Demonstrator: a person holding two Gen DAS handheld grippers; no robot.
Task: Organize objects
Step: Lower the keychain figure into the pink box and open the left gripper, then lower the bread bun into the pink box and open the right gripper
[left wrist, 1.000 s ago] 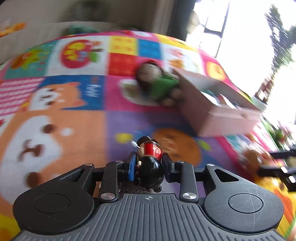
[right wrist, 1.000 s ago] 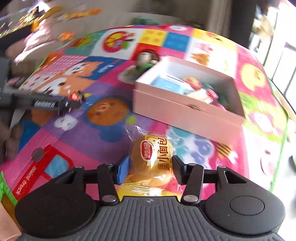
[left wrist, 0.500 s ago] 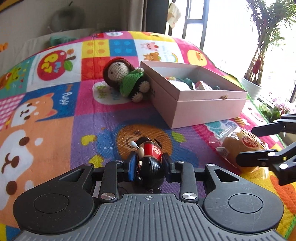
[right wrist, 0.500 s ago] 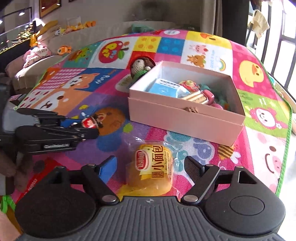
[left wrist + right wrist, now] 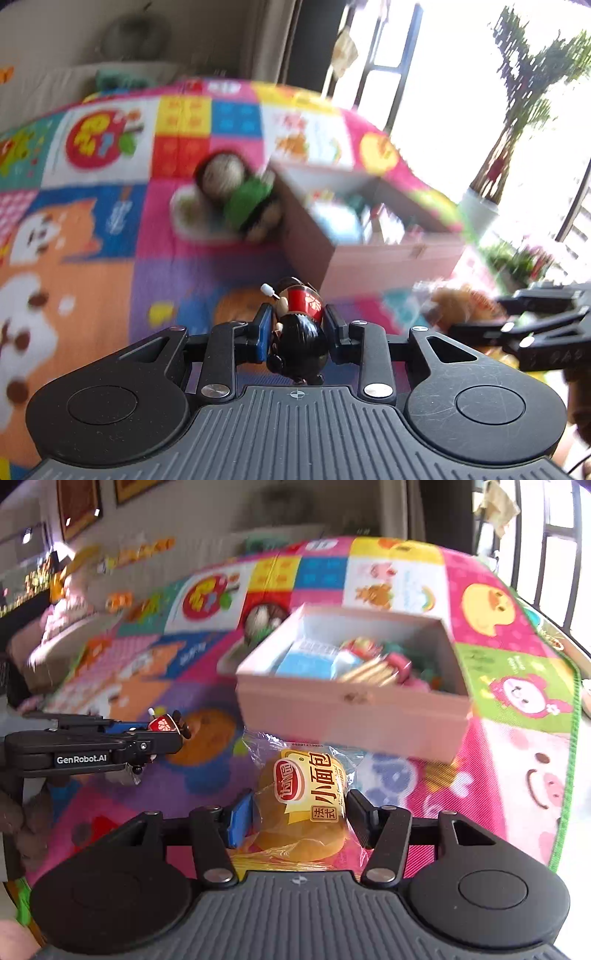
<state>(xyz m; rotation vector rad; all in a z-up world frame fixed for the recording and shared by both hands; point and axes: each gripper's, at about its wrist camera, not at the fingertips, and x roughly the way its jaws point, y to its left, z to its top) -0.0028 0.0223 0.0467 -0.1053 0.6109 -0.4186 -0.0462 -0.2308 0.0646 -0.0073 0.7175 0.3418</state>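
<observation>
Your left gripper (image 5: 297, 325) grips a small black-and-red wind-up figure (image 5: 301, 332), its fingers narrow and pressed to the toy's sides, the blue pad (image 5: 265, 334) on the left flank and the black pad on the right, the toy held clear above the colourful play mat (image 5: 110, 258). In the right wrist view that same gripper comes in from the left edge, the figure's red top showing at its tip over the mat's purple square. Your right gripper (image 5: 299, 812) has just been closing, and a wrapped bun (image 5: 304, 805) in a clear packet with yellow and red printing sits between its fingers; both pads now lie against the packet's sides, so the bun looks held, though the crinkled film hides how firmly. From the left wrist view the bun and the right gripper's black fingers (image 5: 480, 326) appear at the right edge, blurred. Beyond both grippers, farther out on the mat, stands an open pink box (image 5: 351, 716), already holding a blue carton (image 5: 306, 661), what looks like a bundle of tan sticks and other small toys too smeared to name. A crocheted doll (image 5: 236, 192) with brown hair and a green top lies on the mat, touching the box's far left wall. A potted plant (image 5: 517, 110) stands by the bright window at the far right.
</observation>
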